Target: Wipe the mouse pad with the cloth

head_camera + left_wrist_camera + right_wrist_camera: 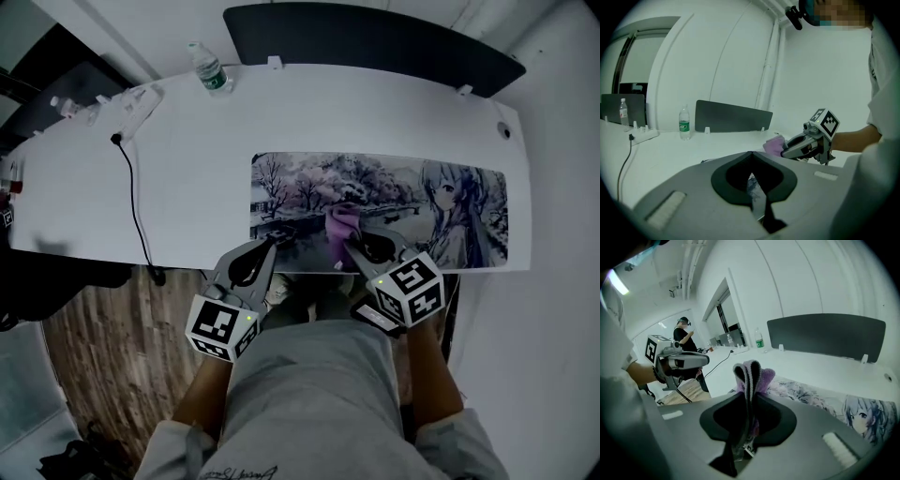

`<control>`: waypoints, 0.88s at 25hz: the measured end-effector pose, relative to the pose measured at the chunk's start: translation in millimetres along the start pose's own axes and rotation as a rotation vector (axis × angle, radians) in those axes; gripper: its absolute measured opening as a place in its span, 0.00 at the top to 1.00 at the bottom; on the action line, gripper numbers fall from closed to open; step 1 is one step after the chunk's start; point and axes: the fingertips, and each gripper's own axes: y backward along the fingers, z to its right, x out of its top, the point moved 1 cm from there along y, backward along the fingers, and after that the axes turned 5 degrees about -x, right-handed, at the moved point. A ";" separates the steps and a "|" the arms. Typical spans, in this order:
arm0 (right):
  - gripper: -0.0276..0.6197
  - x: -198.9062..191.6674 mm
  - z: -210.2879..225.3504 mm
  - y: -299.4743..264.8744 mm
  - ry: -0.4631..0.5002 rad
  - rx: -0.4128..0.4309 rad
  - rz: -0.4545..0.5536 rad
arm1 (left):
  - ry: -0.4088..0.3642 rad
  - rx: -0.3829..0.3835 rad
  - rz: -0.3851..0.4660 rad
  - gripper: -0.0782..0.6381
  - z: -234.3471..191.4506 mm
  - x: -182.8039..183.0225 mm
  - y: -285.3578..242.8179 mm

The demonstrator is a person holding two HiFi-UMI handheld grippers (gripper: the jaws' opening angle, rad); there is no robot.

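A long mouse pad (412,202) printed with an anime scene lies along the front right of the white desk (187,178). My right gripper (349,239) is shut on a purple cloth (342,221), which sits bunched over the pad's middle front. In the right gripper view the cloth (752,373) sticks up folded between the jaws, with the pad (825,401) beyond. My left gripper (271,243) is at the pad's front left corner. In the left gripper view its jaws meet and a strip of the printed pad (756,190) shows pinched between them.
A water bottle (211,73) stands at the desk's back. A power strip (122,108) lies at the back left, its black cable (136,206) running to the front edge. A dark divider panel (375,37) lines the far edge. Another person (684,336) stands far off.
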 end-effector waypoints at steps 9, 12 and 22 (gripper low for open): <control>0.84 15.0 -2.5 54.7 -0.032 -0.066 0.121 | -0.036 -0.030 0.032 0.87 38.7 36.2 -11.9; 0.84 21.4 0.3 67.2 -0.012 -0.079 0.148 | -0.043 -0.033 0.047 0.87 41.4 42.7 -13.6; 0.84 24.4 -1.7 72.8 0.008 -0.080 0.143 | -0.034 -0.050 0.031 0.87 55.9 41.4 -17.4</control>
